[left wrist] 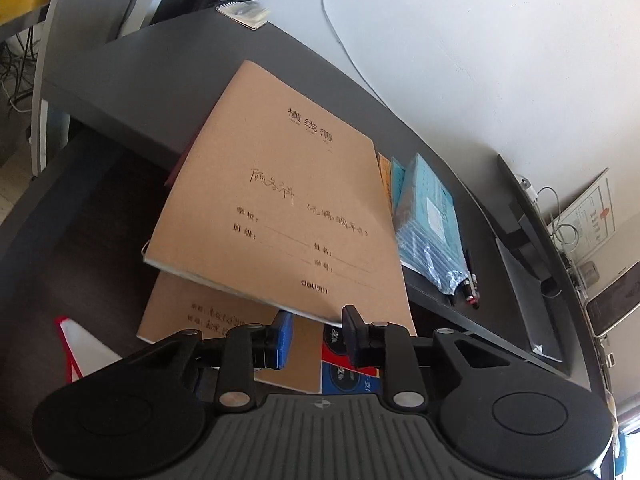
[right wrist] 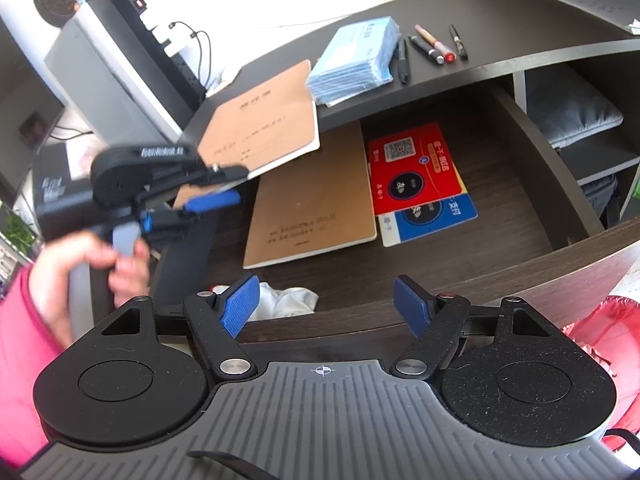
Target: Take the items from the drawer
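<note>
A kraft notebook [left wrist: 288, 184] with handwriting lies tilted on the dark desktop edge [right wrist: 400, 92], overhanging the open drawer [right wrist: 560, 168]. My left gripper [left wrist: 318, 332] stands open at the notebook's near edge, with a gap between its blue pads. From the right wrist view this gripper [right wrist: 224, 188] sits at the notebook's [right wrist: 260, 132] corner, one finger above and one below. Inside the drawer lie a second kraft notebook [right wrist: 312, 200], a red card [right wrist: 416, 168] and a blue card [right wrist: 436, 220]. My right gripper [right wrist: 326, 304] is wide open above the drawer's front edge, holding nothing.
On the desktop rest a blue plastic-wrapped pack [right wrist: 356, 60] and several pens [right wrist: 428, 46]. A white crumpled item [right wrist: 288, 300] lies in the drawer's near left corner. A hand [right wrist: 100, 264] in a pink sleeve holds the left gripper. A phone [left wrist: 616, 300] lies far right.
</note>
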Demonstrator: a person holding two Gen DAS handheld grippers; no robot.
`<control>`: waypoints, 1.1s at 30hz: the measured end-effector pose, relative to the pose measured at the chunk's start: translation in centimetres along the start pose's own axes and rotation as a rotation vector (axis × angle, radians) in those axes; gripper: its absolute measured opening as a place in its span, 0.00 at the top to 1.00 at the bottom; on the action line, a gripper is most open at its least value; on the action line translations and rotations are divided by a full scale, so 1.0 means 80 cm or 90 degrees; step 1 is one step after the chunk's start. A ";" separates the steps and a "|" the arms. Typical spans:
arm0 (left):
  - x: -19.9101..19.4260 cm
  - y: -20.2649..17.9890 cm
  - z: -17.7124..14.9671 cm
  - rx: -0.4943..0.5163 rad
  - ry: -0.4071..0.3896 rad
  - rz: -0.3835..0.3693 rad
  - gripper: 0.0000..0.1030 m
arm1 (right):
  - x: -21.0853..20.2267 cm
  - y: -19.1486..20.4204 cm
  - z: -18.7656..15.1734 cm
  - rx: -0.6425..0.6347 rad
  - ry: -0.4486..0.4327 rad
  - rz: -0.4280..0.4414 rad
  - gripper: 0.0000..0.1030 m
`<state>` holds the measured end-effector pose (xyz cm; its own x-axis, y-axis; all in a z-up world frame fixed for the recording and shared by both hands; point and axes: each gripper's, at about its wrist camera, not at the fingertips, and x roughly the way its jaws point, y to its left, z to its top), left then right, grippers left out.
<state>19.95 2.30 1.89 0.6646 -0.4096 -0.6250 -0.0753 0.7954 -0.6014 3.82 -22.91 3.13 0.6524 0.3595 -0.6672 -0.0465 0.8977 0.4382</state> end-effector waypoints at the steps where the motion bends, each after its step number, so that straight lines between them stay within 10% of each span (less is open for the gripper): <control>1: 0.009 0.003 0.008 -0.001 0.007 0.003 0.72 | 0.001 -0.001 0.000 0.001 0.002 0.001 0.24; 13: 0.032 -0.003 0.028 0.021 -0.052 0.007 0.71 | -0.009 -0.006 -0.006 0.001 -0.002 0.001 0.23; 18: -0.007 -0.010 -0.013 0.109 -0.001 0.015 0.37 | -0.016 -0.009 -0.007 0.005 -0.007 0.004 0.23; 24: -0.088 -0.015 -0.085 0.230 -0.012 0.015 0.18 | -0.026 -0.006 -0.010 -0.025 -0.014 0.003 0.23; 33: -0.145 0.003 -0.155 0.265 0.008 0.125 0.11 | -0.040 0.009 -0.037 -0.114 -0.014 0.012 0.12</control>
<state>2.98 1.69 2.83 0.6583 -0.2358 -0.7149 0.1072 0.9694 -0.2210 -0.54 -22.66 3.80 0.6670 0.3727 -0.6452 -0.1915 0.9226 0.3349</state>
